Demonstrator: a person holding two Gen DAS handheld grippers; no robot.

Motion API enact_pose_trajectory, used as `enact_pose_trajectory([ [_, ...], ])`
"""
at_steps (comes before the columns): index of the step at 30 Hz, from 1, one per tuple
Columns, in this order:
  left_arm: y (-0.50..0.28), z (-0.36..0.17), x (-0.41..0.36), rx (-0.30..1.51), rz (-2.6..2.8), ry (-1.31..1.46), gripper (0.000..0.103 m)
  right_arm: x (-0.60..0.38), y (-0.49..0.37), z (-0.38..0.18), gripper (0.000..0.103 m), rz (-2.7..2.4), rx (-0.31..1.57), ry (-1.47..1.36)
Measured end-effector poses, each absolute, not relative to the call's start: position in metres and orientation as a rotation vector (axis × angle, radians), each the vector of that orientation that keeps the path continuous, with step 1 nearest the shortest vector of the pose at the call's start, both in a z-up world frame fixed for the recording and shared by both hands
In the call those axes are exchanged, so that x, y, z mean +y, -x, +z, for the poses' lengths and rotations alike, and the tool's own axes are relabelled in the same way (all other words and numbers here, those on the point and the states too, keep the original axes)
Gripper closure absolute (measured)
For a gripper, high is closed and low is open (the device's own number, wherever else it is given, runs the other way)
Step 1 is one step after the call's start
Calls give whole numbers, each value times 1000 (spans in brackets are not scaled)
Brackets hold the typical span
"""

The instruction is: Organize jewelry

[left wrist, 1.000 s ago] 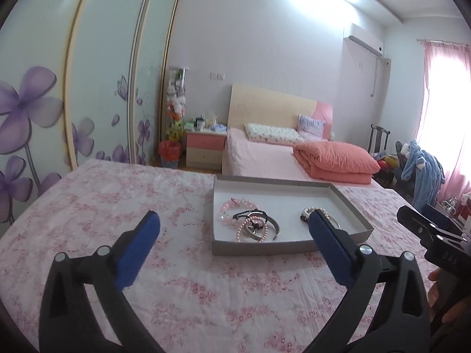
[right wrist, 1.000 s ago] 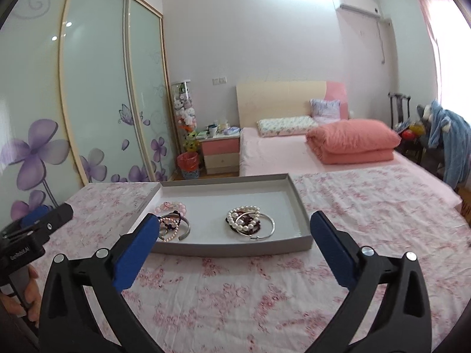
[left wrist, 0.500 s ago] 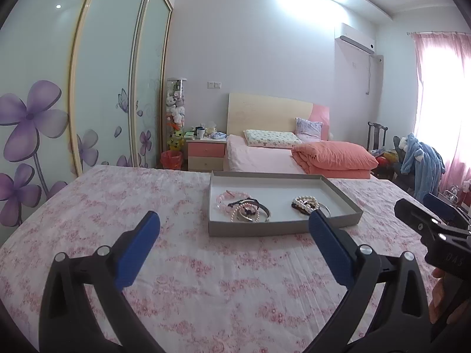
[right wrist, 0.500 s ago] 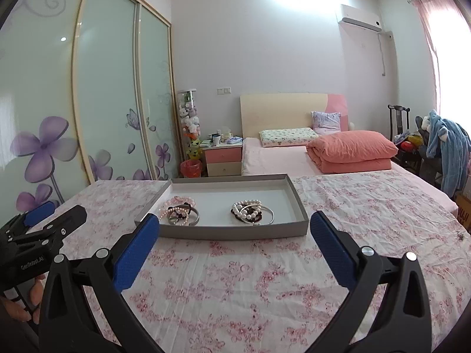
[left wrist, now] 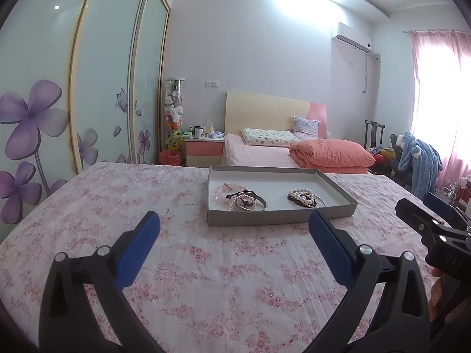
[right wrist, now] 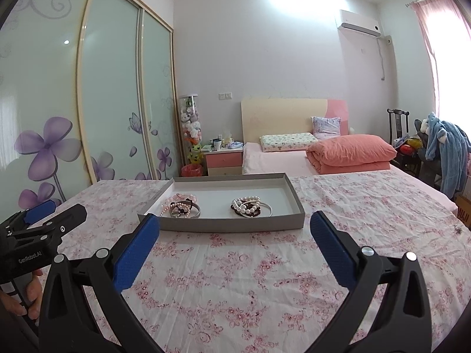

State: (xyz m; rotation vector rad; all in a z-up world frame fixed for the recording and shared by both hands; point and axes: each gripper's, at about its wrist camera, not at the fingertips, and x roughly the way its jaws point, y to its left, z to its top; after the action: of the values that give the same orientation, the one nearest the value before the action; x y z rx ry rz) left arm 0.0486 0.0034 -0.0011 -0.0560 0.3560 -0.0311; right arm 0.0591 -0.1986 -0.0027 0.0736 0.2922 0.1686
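A shallow grey tray lies on a pink floral cloth. Two heaps of jewelry sit in it. The left heap has pink and pearl bead bracelets with a metal bangle. The right heap has pearl and dark bead bracelets with a silver bangle. My left gripper is open and empty, well short of the tray. My right gripper is also open and empty, just before the tray's near wall. Each gripper shows at the edge of the other's view, held by a hand.
The floral-covered surface stretches wide around the tray. Behind it stand a bed with an orange quilt, a pink nightstand, sliding wardrobe doors with purple flowers, and a chair with blue clothes.
Both grippers have drawn back and levelled out, so the tray looks smaller and farther away. The jewelry and tray have not moved. Both stay open.
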Motion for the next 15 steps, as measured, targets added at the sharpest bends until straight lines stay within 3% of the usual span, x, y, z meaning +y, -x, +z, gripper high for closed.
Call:
enact_pose_trajectory([
  [15,-45,-5,-5,366,-54,45,4,-200,-52,-7,2,172,293,-93],
])
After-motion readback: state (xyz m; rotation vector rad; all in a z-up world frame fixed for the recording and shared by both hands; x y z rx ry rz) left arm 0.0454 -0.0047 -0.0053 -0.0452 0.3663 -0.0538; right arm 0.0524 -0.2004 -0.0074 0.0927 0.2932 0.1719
